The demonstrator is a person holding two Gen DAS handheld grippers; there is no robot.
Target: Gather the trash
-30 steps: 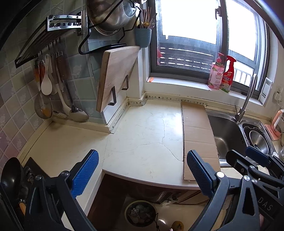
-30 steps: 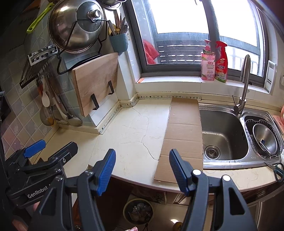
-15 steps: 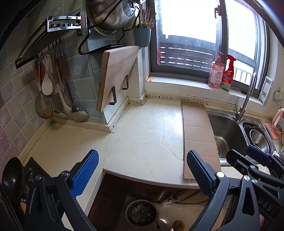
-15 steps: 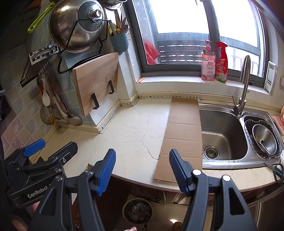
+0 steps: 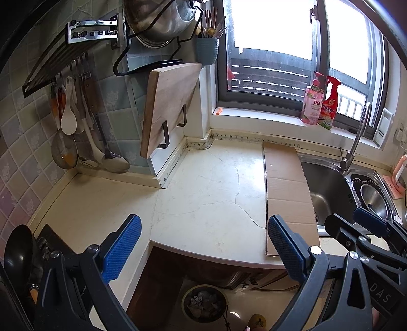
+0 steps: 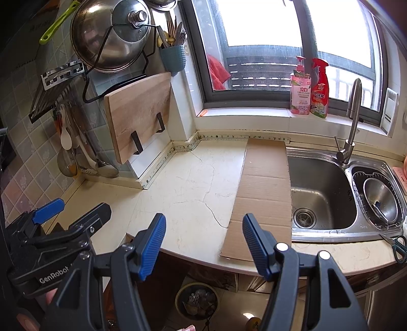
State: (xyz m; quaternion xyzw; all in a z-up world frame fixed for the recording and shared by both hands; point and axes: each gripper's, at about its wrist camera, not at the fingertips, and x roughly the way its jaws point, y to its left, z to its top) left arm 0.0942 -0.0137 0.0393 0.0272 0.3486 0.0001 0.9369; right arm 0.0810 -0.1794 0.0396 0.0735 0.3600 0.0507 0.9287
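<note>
Left wrist view first: at far left I see utensils hanging from a wall rack, and a dark pan at the near left edge. Right of them a wooden cutting board stands tilted in its holder against the tiled wall, with a steel pot lid hung above it. My left hand-held gripper hangs over the near edge of the cream tabletop, its blue pads spread wide with nothing between them. Below that edge, on the floor, sits a round bin with crumpled scraps inside; I cannot tell what they are.

Further right, a long strip of flat cardboard lies on the tabletop, running from the far wall to the near edge, just beside the steel sink and overlapping its left rim. On the windowsill stand a pink bottle and a red spray bottle, touching or nearly so.

From the right wrist view, my right hand-held gripper is also spread, empty, its right pad in front of the cardboard's near end. The tap rises behind the sink, a steel bowl sits in the small right basin, and scissors lie at the near right.
</note>
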